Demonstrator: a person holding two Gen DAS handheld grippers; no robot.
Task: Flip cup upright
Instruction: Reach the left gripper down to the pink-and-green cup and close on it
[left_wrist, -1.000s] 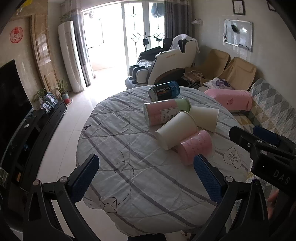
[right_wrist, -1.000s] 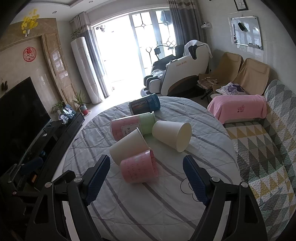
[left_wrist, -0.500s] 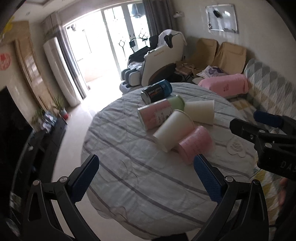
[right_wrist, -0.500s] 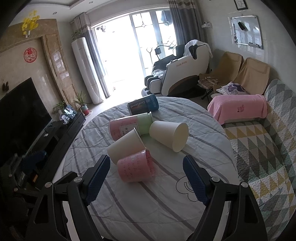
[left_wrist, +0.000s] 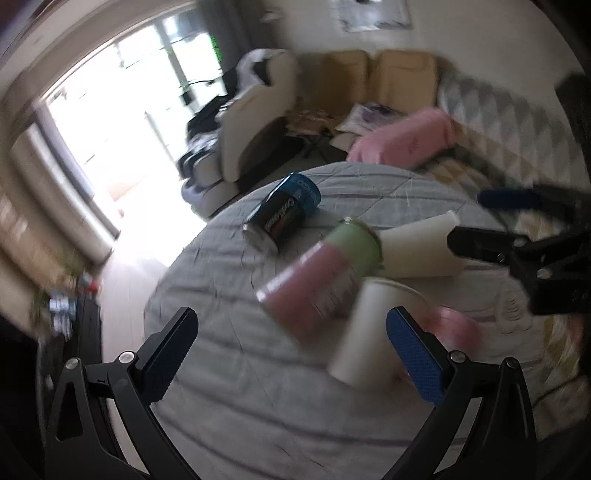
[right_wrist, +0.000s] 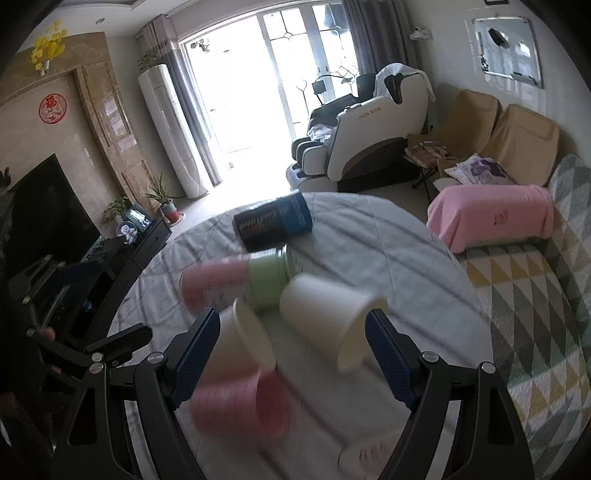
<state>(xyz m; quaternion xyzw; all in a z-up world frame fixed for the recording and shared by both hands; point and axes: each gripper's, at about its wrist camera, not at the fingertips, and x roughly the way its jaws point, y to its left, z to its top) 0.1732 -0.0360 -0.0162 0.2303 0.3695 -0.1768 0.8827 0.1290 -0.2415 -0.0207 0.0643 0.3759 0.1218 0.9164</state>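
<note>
Several cups lie on their sides in a cluster on the round quilted table (left_wrist: 258, 387). A white cup (left_wrist: 365, 328) lies nearest my left gripper (left_wrist: 291, 350), which is open and empty; a pink-and-green cup (left_wrist: 321, 284), a second white cup (left_wrist: 417, 247), a small pink cup (left_wrist: 458, 328) and a dark blue can (left_wrist: 284, 214) lie around it. My right gripper (right_wrist: 291, 358) is open and empty, with a white cup (right_wrist: 328, 314) between its fingers' line, another white cup (right_wrist: 243, 336) and the pink cup (right_wrist: 243, 402) at its left finger. Both views are blurred.
The right gripper shows at the right of the left wrist view (left_wrist: 524, 251). A sofa with a pink cushion (right_wrist: 491, 218) stands right of the table (right_wrist: 406, 258). A massage chair (right_wrist: 373, 144) is behind, a TV cabinet (right_wrist: 122, 254) left.
Both grippers have moved forward and down toward the cup cluster, which now looks much closer. The left view has swung and blurred. No cup has been taken hold of.
</note>
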